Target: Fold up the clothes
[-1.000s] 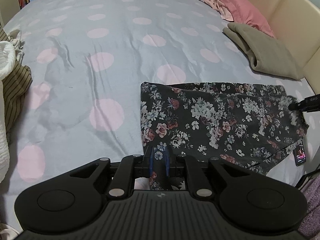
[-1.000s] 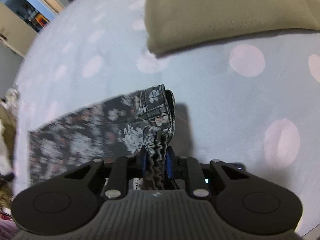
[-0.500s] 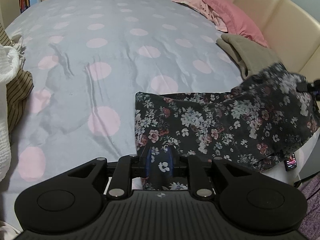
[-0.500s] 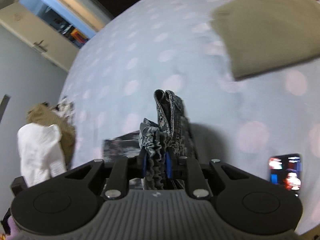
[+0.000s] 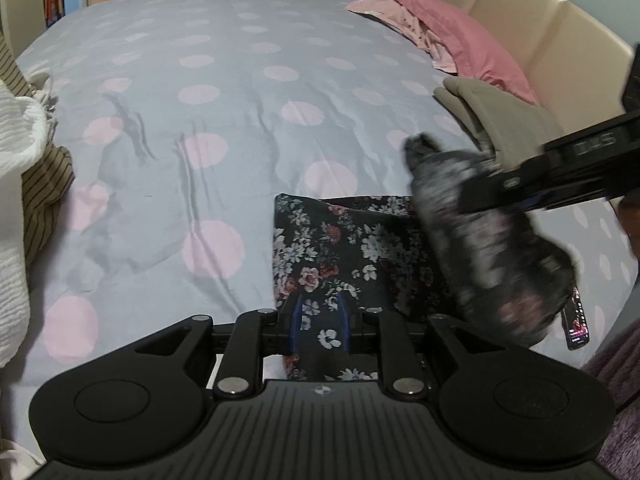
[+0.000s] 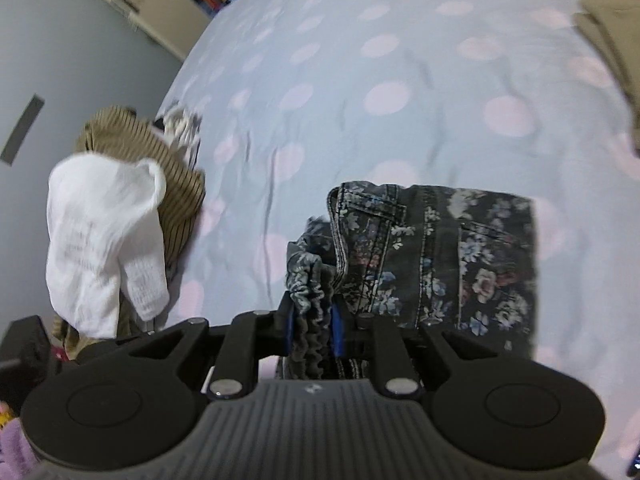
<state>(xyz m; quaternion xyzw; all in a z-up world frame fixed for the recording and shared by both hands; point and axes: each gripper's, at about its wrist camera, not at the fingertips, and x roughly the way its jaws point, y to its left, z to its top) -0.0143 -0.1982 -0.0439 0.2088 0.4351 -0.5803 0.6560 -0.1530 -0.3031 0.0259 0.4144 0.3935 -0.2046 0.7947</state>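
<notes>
Spread across the whole scene is a bed sheet, pale blue-grey with big pink dots and a few creases, and on its near part lies the floral garment. That garment is dark denim-like cloth printed with white, pink and blue flowers; in the right wrist view its stitched seams and a gathered elastic band show. One part lies flat on the sheet, while another part hangs lifted and blurred above it.

At the flat part's near edge, the left gripper has floral cloth between its blue pads, and its jaws are opening. The right gripper is pinching the bunched elastic band between its pads, holding that end raised over the flat part.

Beyond the garment, toward the headboard, sits a folded olive cloth, then a pink pillow. To the garment's left, a white top lies on striped tan cloth. Just right of the garment is a phone.
</notes>
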